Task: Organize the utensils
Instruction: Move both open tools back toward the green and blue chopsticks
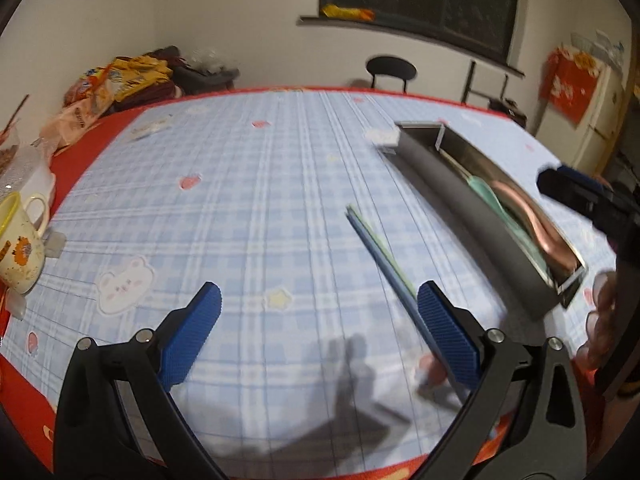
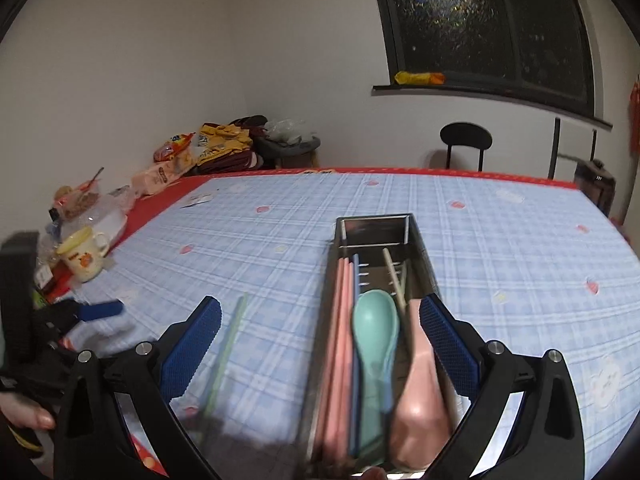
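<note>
My left gripper (image 1: 320, 332) stands wide and empty; the green chopsticks (image 1: 380, 256) lie on the tablecloth, long axis running away from me, near end just beside its right finger; my right gripper (image 2: 320, 344), also wide, hovers over the metal utensil tray (image 2: 376, 224); left hand is nearer

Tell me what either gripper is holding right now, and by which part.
Nothing. The left gripper and right gripper are both open and empty; the chopsticks lie loose on the tablecloth.

Metal tray (image 2: 420, 240) holding teal spoon (image 2: 374, 316), pink spoon (image 2: 416, 400), chopsticks (image 2: 344, 320), loose chopsticks (image 1: 380, 256) beside
</note>
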Available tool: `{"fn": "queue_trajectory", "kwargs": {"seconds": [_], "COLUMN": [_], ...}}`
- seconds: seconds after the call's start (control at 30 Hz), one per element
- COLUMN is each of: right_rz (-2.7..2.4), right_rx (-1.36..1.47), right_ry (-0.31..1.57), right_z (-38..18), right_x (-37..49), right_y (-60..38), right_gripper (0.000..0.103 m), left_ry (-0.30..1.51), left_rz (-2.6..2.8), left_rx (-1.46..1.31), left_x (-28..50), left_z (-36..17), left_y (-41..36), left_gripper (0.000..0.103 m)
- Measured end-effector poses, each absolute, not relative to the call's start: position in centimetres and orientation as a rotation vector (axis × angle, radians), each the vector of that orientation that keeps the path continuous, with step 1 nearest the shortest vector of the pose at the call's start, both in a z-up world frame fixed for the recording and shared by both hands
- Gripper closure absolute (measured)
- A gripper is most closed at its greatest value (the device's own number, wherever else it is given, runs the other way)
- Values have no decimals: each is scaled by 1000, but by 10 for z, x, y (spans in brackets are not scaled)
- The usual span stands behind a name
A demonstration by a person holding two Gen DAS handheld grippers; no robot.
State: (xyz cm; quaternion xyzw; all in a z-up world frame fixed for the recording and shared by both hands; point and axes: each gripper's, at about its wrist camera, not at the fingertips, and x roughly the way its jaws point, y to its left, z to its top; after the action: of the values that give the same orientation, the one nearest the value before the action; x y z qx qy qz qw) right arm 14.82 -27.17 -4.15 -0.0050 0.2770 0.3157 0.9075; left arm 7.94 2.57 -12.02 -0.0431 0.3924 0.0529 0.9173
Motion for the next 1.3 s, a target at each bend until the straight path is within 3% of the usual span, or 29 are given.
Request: {"fn": "queue_trajectory", "kwargs": {"seconds": [0.5, 1.3], "right_rz": [647, 652], "right_rx": [-34, -26], "right_ry": [540, 544], "right_z": [-39, -36], "right_x": [134, 131], "right_y": [-265, -267], "right_gripper": [6, 6], "left_ry": [984, 1042], "left_rz": [153, 123], "left_rx": [-12, -81], "left_x": [109, 130], "left_z": [-145, -148], "left_y": [-1, -7], "left_gripper": [6, 5]}}
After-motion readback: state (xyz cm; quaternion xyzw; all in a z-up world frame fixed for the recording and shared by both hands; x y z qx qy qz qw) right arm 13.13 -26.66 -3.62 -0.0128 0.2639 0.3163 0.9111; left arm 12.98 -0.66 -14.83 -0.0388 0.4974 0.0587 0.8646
